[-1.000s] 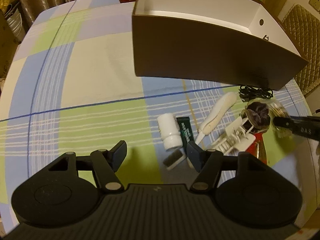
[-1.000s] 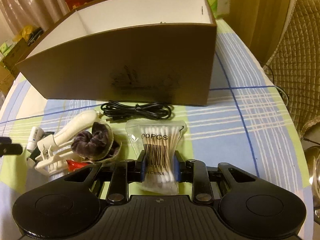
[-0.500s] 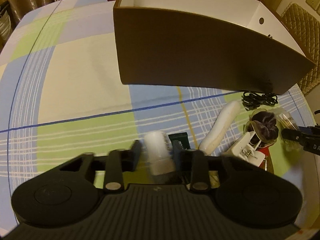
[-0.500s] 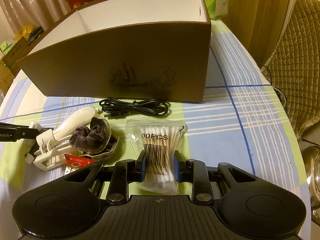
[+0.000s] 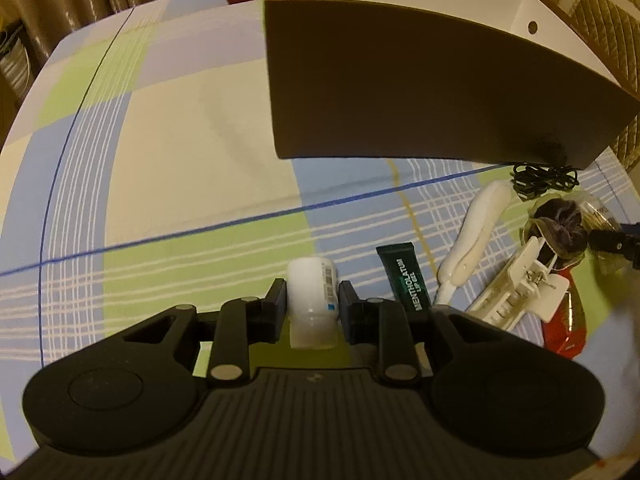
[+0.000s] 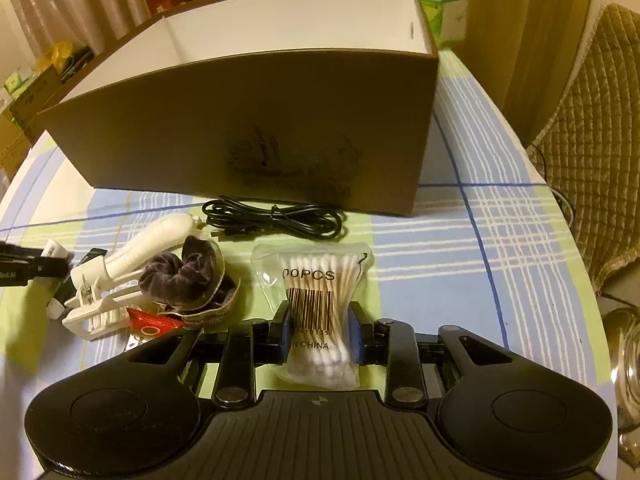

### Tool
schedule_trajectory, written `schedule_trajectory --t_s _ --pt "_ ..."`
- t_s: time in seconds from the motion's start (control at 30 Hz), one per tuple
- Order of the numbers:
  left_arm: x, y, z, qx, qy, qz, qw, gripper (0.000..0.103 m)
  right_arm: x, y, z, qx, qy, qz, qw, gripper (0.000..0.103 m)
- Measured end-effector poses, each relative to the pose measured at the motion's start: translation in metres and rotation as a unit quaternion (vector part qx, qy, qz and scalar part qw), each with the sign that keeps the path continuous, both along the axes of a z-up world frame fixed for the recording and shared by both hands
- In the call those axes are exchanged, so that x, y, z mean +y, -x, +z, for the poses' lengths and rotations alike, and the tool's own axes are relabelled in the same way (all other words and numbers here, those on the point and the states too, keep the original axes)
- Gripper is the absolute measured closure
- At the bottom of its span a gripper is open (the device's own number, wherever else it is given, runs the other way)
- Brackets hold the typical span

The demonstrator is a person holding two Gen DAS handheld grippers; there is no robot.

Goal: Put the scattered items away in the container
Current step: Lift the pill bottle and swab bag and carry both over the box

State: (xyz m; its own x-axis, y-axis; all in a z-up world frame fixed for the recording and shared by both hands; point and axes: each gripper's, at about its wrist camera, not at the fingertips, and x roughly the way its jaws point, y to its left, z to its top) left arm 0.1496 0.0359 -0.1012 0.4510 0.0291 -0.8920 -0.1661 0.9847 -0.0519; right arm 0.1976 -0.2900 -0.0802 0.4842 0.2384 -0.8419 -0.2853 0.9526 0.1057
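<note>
Left wrist view: we see both claws pinching things on the table (image 5: 168,152).
Our left claw (image 5: 312,304) grips a white bottle (image 5: 312,292); our right claw (image 6: 322,328) squeezes the bag of cotton swabs (image 6: 320,304), near the brown box (image 6: 256,128).

Both wrist views low, near, facing box (image 5: 400,92), shared clutter

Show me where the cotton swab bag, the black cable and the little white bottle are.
cotton swab bag (image 6: 316,284): right wrist view, on its barcode.
black cable (image 6: 276,218): right wrist view, middle of the coil.
white bottle (image 5: 310,286): left wrist view, on its body.
</note>
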Motion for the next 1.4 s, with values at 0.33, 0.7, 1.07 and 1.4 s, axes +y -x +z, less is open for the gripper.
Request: schedule_trajectory --t_s 0.33,0.7,1.07,1.4 --pt "-0.007 0.009 0.001 0.004 -0.006 -0.013 0.9999 0.081 0.016 0.007 0.001 -0.006 0.043 0.046 0.998 0.082" --pt "-0.018 0.041 0.01 0.017 0.002 -0.024 0.9996 0.081 0.005 0.031 0.014 0.005 0.022 0.036 0.999 0.083" --pt "-0.027 0.056 0.04 -0.011 0.0 -0.032 0.9994 0.081 -0.002 0.049 0.035 -0.004 -0.005 0.035 0.999 0.084" --pt "-0.037 0.063 0.067 -0.039 -0.004 -0.047 0.9981 0.081 -0.004 0.053 0.07 -0.027 -0.045 0.041 0.998 0.084"
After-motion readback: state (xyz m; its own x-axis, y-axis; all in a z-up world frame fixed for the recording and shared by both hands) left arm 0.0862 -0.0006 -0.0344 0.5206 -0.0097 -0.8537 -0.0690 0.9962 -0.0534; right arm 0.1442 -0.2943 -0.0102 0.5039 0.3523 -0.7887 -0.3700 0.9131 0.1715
